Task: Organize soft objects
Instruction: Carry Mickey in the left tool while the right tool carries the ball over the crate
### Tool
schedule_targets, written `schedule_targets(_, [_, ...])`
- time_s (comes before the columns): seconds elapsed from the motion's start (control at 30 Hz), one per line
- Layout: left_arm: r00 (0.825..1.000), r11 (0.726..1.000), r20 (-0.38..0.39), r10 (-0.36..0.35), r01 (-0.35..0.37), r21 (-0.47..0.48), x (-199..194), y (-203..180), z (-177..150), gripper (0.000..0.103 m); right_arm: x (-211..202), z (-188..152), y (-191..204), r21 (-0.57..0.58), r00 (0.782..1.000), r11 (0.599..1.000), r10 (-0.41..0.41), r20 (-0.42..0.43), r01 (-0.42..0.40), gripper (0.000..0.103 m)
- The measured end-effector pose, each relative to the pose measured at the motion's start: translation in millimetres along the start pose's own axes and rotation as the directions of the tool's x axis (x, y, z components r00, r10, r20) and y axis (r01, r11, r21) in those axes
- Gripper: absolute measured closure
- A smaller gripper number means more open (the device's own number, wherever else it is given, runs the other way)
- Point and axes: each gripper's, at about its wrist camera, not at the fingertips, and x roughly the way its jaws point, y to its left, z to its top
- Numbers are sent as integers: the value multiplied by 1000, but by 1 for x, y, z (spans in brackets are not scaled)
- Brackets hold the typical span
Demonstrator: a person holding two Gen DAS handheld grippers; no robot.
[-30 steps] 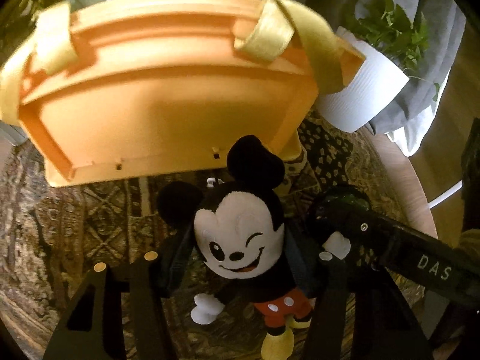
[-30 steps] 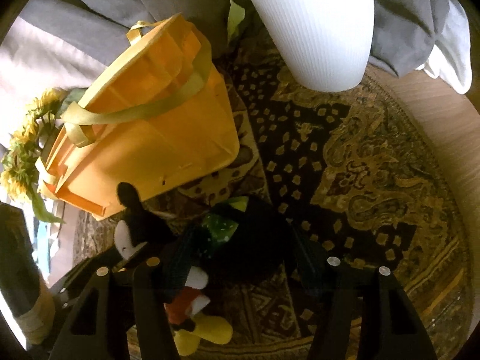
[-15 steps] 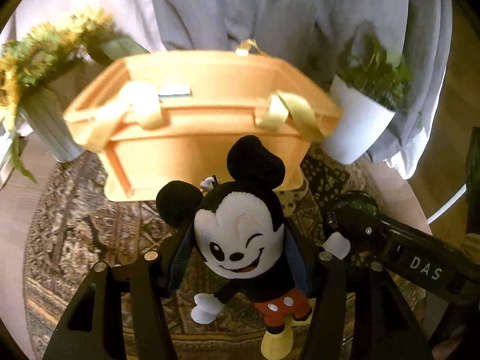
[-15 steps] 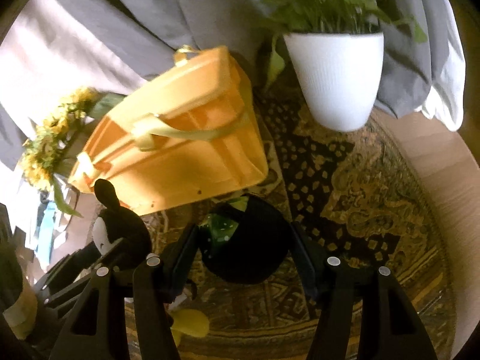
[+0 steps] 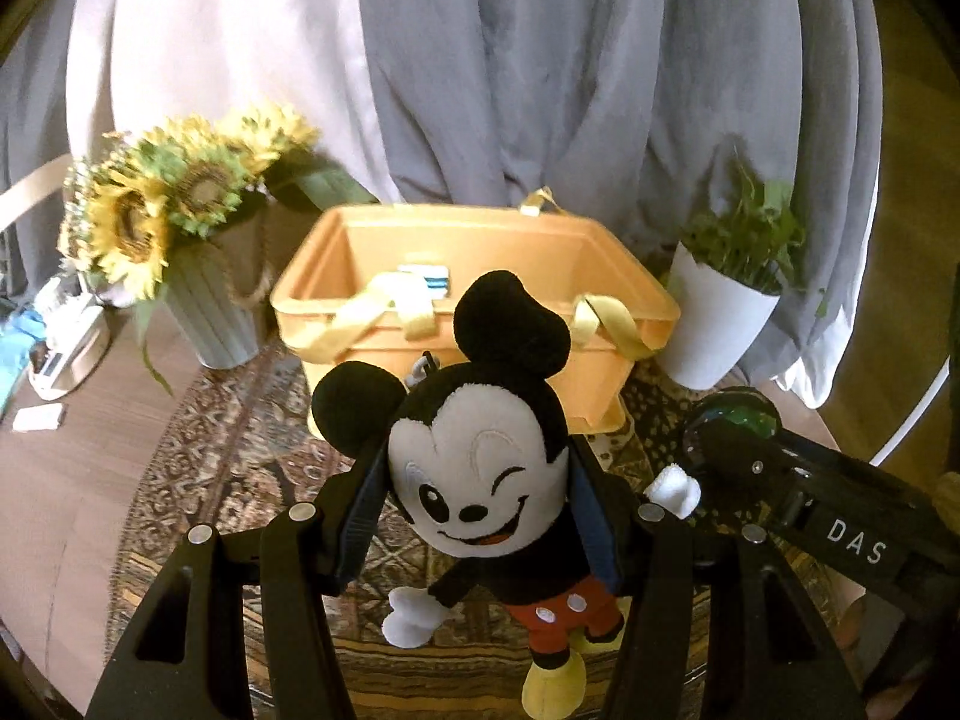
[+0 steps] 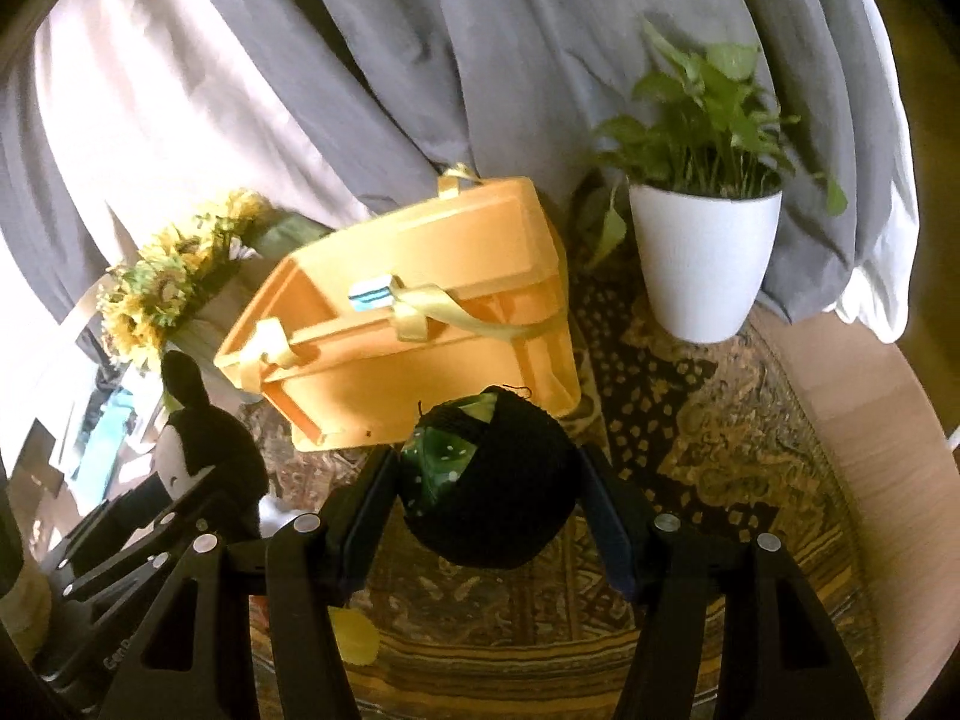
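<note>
My left gripper (image 5: 477, 504) is shut on a Mickey Mouse plush (image 5: 480, 474) by its head and holds it in the air, body hanging down. My right gripper (image 6: 489, 504) is shut on a round black soft toy with a green patch (image 6: 489, 489), also lifted. The orange fabric bin (image 5: 468, 252) with yellow handles stands open on the rug just beyond both toys; it also shows in the right wrist view (image 6: 420, 324). The Mickey plush (image 6: 198, 450) and the left gripper appear at the lower left of the right wrist view. The right gripper's body (image 5: 798, 498) shows at the right of the left wrist view.
A white pot with a green plant (image 5: 720, 324) stands right of the bin, also in the right wrist view (image 6: 702, 264). A vase of sunflowers (image 5: 180, 228) stands left of it. Grey curtains (image 5: 540, 60) hang behind. A patterned round rug (image 6: 720, 468) covers the wooden floor.
Both grippers have risen and drawn back with their toys. The bin looks smaller and lower, and its open top now shows.
</note>
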Motion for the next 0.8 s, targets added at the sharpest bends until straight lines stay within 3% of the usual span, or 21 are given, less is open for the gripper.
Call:
schedule_targets(0.43, [992,998,111,59,-58,-9,-42,17,6,46,-22,13,31,-66,996,998,-7,92,13,41])
schedule_targets(0.8, [976,997,200,82,-83,-5,-54,28,36,46,-19,38,51,-106,988,994,3,152,13,41])
